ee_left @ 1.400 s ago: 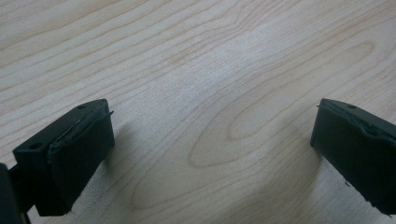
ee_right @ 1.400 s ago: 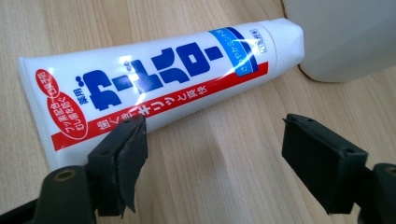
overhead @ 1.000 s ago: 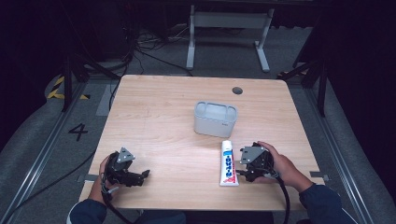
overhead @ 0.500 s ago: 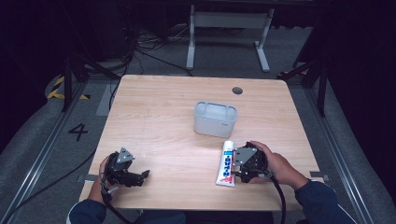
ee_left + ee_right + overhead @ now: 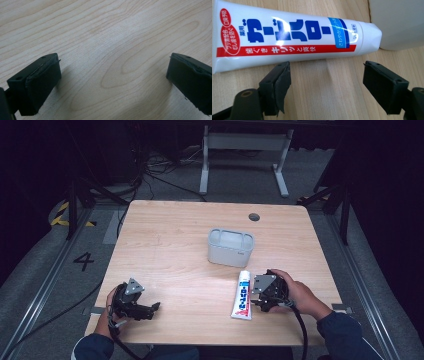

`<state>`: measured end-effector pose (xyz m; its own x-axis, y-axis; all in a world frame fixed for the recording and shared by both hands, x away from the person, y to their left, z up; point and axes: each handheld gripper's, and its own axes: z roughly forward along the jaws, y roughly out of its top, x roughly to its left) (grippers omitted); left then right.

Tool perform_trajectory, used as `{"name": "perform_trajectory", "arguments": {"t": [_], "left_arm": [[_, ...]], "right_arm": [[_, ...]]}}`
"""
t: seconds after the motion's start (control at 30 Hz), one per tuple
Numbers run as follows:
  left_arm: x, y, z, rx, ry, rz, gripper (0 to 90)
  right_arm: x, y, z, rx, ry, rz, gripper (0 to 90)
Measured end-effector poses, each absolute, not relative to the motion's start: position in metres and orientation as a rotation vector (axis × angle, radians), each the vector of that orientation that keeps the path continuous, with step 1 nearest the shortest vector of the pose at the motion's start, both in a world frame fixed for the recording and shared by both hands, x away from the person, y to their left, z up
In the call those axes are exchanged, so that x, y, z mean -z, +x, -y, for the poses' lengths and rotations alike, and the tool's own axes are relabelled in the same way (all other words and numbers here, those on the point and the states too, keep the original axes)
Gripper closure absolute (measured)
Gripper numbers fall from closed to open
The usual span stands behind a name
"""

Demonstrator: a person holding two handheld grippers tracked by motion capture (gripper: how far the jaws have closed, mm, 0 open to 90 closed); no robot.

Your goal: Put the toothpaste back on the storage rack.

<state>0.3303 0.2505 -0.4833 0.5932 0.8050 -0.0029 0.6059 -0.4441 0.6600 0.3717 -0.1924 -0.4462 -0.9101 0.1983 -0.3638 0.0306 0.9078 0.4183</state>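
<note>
Approach step: right tongs (image 5: 325, 82) spread just beside toothpaste tube (image 5: 287, 37); left tongs (image 5: 112, 82) spread, idle. Next: straddle tube, then pinch.

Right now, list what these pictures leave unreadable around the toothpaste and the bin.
- toothpaste tube: crimped end cut off by the right gripper view's left edge.
- grey bin: contents hidden by its walls in the high view.
- small print on the tube: too small in the high view.

toothpaste tube (image 5: 287, 37) tail cut off at left edge, grey container (image 5: 397, 22) mostly out of frame
</note>
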Motion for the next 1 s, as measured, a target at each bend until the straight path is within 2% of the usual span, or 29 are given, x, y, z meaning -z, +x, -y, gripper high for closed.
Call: {"name": "perform_trajectory", "arguments": {"t": [0.57,0.8,1.0], "left_arm": [[0.483,0.33,-0.251,-0.416,2.199,-1.113,0.0],[0.483,0.33,-0.251,-0.415,2.201,-1.113,0.1],[0.483,0.328,-0.251,-0.396,2.203,-1.122,0.1]], "right_arm": [[0.433,0.362,0.151,-0.569,-0.083,-2.652,20.9],[0.428,0.366,0.136,-0.417,-0.222,-2.757,23.6],[0.427,0.373,0.123,-0.219,-0.374,-2.835,18.3]]}}
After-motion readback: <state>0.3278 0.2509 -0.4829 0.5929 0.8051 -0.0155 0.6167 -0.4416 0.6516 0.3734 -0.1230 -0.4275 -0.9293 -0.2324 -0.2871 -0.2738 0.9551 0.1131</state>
